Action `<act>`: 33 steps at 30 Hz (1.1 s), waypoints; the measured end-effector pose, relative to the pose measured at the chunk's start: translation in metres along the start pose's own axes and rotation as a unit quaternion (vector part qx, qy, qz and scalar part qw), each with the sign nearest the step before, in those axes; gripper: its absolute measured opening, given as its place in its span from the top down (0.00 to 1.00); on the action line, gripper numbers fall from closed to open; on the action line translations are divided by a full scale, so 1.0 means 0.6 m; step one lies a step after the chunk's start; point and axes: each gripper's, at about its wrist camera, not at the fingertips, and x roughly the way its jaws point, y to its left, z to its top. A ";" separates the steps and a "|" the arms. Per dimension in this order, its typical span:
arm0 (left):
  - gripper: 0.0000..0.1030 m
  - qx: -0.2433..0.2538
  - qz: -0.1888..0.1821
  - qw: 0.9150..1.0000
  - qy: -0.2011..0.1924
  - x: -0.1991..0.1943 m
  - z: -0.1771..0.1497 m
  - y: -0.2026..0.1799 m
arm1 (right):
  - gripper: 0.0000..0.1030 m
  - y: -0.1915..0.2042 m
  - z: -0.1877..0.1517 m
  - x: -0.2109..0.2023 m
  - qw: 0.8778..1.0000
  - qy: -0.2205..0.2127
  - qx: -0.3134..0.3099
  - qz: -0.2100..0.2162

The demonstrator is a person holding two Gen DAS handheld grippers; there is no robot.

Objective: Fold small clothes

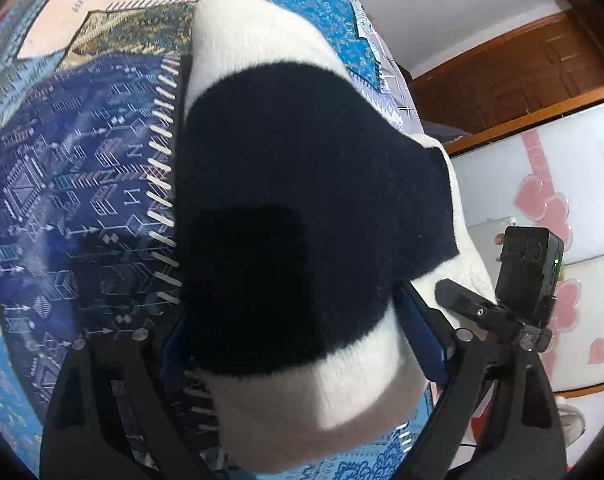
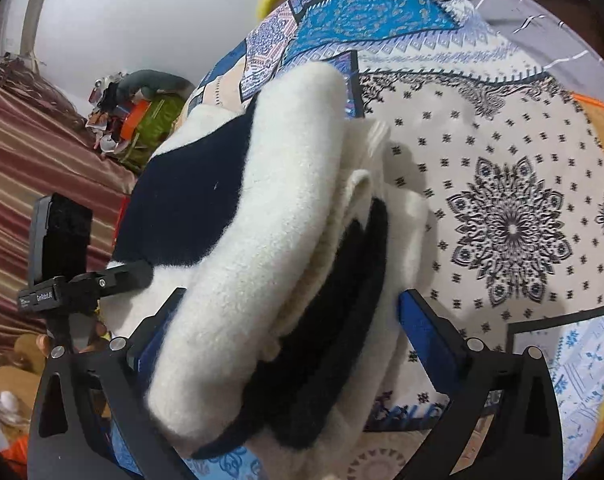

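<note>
left gripper: released, jaws wide around the folded black-and-white knit sweater | right gripper: released, straddling the folded stack | sweater: on patchwork bedspread, near bed edge

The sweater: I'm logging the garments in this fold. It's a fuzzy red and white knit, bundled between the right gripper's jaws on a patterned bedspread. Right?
Not red. The sweater is dark navy, almost black, and white, as both wrist views show. The rest holds: it lies bundled between the right gripper's wide jaws on the patterned bedspread.
</note>
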 end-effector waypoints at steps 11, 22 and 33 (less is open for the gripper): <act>0.36 0.015 -0.007 0.999 -0.037 -0.047 0.002 -0.020 | 0.49 0.032 0.011 -0.015 1.000 -0.010 -0.014 0.010; 0.39 0.056 0.001 0.992 -0.109 -0.186 -0.007 -0.032 | 0.62 0.135 0.029 -0.037 0.995 -0.042 -0.087 0.023; 0.39 -0.005 0.014 0.994 -0.110 -0.226 -0.055 0.084 | 0.62 0.217 0.026 0.064 0.991 0.002 -0.134 0.026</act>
